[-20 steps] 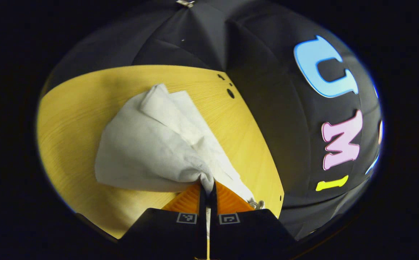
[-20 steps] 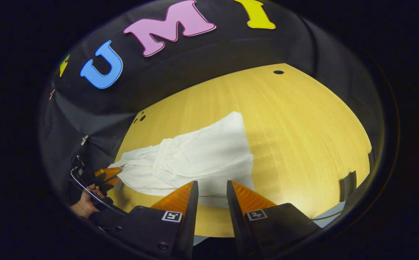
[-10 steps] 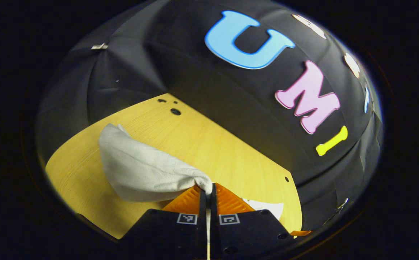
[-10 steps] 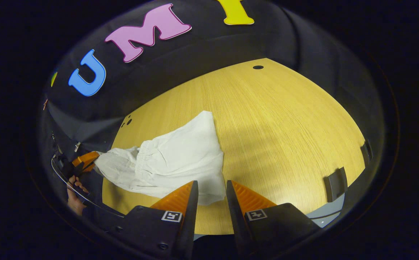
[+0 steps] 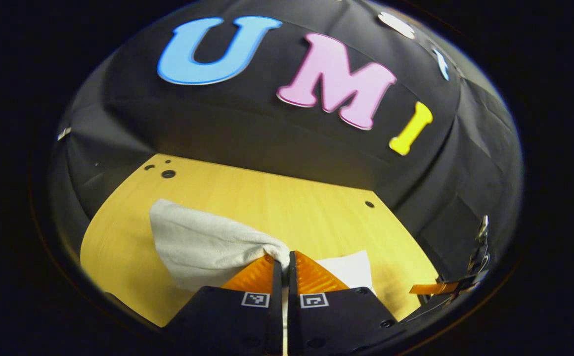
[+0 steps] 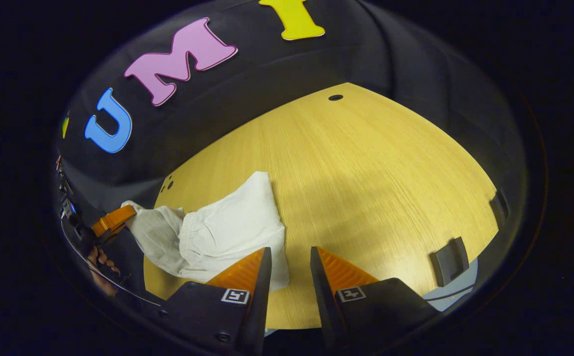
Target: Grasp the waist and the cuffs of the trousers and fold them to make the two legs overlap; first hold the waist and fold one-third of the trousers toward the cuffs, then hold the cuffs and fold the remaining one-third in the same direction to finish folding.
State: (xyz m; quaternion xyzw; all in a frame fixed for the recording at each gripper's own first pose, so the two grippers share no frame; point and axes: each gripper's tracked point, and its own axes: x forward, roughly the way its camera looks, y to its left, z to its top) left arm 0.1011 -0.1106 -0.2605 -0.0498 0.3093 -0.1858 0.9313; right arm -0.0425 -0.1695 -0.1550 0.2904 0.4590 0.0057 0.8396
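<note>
White trousers [image 5: 202, 242] bunched between left hand-held gripper [image 5: 283, 258] fingers.

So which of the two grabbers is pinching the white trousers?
The left gripper: its fingers are shut on a bunched bit of the white trousers. The right gripper has its fingers apart, holding nothing, over the wooden table.

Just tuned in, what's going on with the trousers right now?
The left gripper is shut on a bunched end of the white trousers, lifting it over the rest of the cloth on the wooden table. The right gripper is open, empty, beside the cloth's near edge. The fold isn't finished yet.
</note>
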